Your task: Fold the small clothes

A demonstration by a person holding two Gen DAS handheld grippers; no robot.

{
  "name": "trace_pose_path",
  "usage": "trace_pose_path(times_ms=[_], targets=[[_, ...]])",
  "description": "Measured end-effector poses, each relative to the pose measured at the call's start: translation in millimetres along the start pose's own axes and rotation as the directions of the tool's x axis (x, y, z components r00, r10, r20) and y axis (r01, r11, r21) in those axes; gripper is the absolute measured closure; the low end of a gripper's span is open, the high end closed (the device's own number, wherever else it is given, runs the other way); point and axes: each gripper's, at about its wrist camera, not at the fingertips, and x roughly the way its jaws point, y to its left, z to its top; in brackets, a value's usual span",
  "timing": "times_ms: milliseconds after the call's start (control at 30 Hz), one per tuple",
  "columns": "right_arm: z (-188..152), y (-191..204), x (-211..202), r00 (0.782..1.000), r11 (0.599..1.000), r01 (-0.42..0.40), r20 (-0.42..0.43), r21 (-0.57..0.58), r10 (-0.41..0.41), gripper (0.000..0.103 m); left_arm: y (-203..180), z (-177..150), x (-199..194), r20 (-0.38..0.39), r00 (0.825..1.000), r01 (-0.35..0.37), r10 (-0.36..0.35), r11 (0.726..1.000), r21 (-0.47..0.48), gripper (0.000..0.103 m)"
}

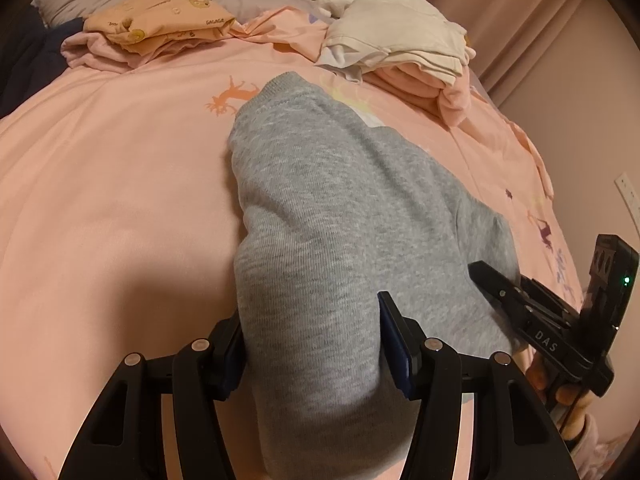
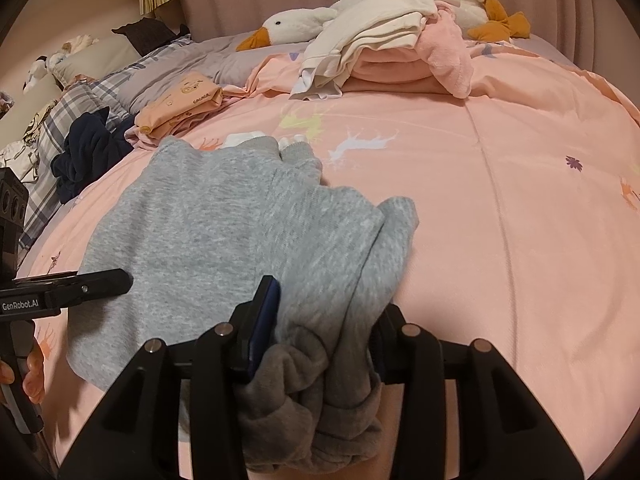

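Gripping near hem of grey knitted sweatshirt (image 2: 224,224) with left gripper (image 1: 316,344), jaws closed on cloth | pinching bunched corner with right gripper (image 2: 320,340), keeping edge taut over pink printed bedcover (image 2: 500,208) for folding

Your bed (image 2: 500,208) wears a pink cover printed with small animals. On it lie the grey garment (image 2: 224,232), a folded orange stack (image 2: 180,108), a cream-and-pink pile (image 2: 384,56), a navy heap (image 2: 88,152) at the left edge and a plush goose (image 2: 296,24) by the pillows.
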Motion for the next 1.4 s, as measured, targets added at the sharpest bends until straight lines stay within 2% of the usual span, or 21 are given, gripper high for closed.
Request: trace_pose_path(times_ms=[800,1167,1400], targets=[[-12,-7,-12,1.0,0.999,0.007,-0.002,0.034,-0.007,0.057,3,-18,-11,-0.002,1.0,0.003,-0.003,1.0,-0.019,0.044],[-18,-13,-20,1.0,0.998,0.008,-0.006,0.065,-0.007,0.049,3,-24,-16,-0.003,1.0,0.0,0.0,1.0,-0.02,0.044],[-22,-14,-25,1.0,0.997,0.01,-0.005,0.071,-0.01,0.048,4,-30,-21,-0.001,1.0,0.002,-0.002,1.0,-0.026,0.044]])
